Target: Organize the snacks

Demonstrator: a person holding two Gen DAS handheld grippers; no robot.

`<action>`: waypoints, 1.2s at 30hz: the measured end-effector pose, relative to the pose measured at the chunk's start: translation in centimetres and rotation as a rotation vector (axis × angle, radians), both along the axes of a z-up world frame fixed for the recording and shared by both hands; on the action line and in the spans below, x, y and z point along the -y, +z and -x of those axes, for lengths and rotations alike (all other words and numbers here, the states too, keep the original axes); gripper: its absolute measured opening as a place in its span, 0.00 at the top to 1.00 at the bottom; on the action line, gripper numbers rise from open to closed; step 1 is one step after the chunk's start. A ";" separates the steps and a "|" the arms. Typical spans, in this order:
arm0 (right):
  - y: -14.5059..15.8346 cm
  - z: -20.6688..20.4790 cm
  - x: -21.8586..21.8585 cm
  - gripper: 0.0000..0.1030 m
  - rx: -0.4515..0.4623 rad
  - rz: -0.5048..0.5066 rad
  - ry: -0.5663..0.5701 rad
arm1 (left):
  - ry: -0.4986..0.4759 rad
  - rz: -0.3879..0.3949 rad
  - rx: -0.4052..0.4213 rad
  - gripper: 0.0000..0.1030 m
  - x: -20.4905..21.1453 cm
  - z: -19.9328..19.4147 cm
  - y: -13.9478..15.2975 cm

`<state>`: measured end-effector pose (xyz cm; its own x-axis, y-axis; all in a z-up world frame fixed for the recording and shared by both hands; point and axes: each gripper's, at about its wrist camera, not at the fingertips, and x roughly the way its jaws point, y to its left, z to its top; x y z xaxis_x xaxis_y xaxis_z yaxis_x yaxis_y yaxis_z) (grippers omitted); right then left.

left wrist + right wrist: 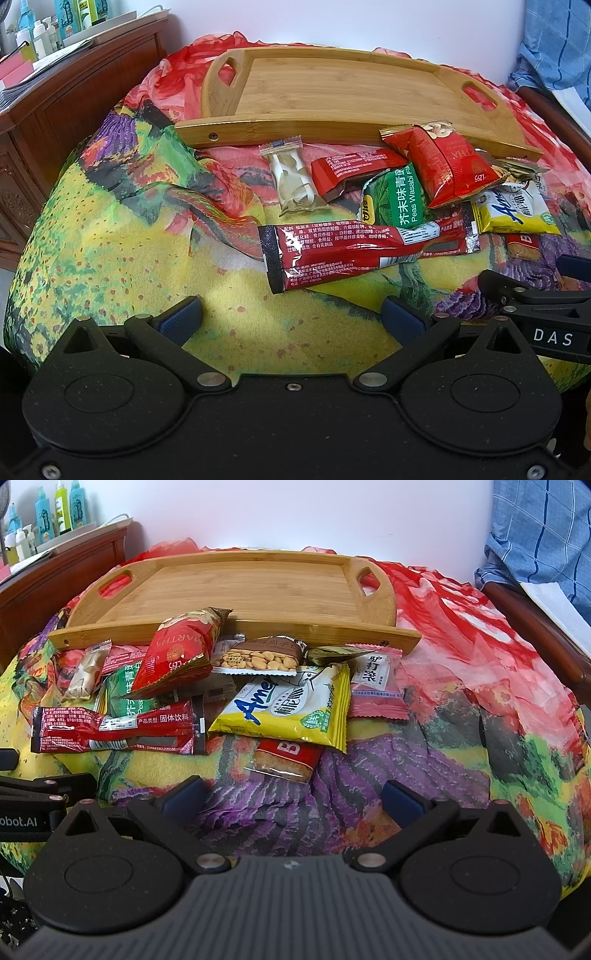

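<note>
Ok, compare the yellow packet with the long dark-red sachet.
The yellow packet is broad and squarish; the long dark-red sachet is a narrow strip. The yellow one overlaps a biscuit pack, while the red sachet lies partly under the green wasabi-pea bag. Both are sealed and lie on the blanket, outside the wooden tray.

Biscuit packet half hidden beneath yellow packet; green pea packet mostly covered; upper-left bottles unreadable.
</note>
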<state>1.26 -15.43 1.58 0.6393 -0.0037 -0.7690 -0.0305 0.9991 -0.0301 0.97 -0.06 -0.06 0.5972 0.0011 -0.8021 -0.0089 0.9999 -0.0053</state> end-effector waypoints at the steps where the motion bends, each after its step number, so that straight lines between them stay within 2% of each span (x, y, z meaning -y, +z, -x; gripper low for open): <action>1: 0.0 0.0 0.0 0.00 0.000 0.000 0.000 | 0.000 0.000 0.000 0.00 0.0 0.0 0.0; 12: 0.0 0.0 -0.1 0.00 0.003 0.001 -0.004 | 0.000 0.002 0.003 0.00 0.0 0.0 0.0; 19: -0.3 0.7 0.0 0.00 0.038 -0.003 0.002 | -0.001 0.001 0.080 0.00 -0.2 1.2 -0.5; 23: 0.3 0.8 0.4 0.00 0.041 -0.035 -0.001 | 0.007 0.017 0.050 0.00 -0.2 1.1 0.2; 27: 1.1 1.4 0.9 0.13 0.078 -0.067 0.001 | -0.020 0.049 0.092 0.07 -0.3 1.1 1.7; 29: 1.4 1.3 1.2 0.15 0.087 -0.073 -0.007 | -0.039 0.036 0.116 0.09 0.1 1.1 2.5; 32: 1.9 1.0 1.5 0.23 0.101 -0.087 -0.026 | -0.069 0.006 0.150 0.15 0.8 0.9 3.4; 34: 2.3 0.7 1.5 0.24 0.114 -0.088 -0.029 | -0.091 -0.005 0.148 0.24 1.3 0.6 3.5; 36: 2.5 0.3 1.3 0.24 0.121 -0.077 -0.013 | -0.108 -0.010 0.132 0.30 1.6 0.1 3.3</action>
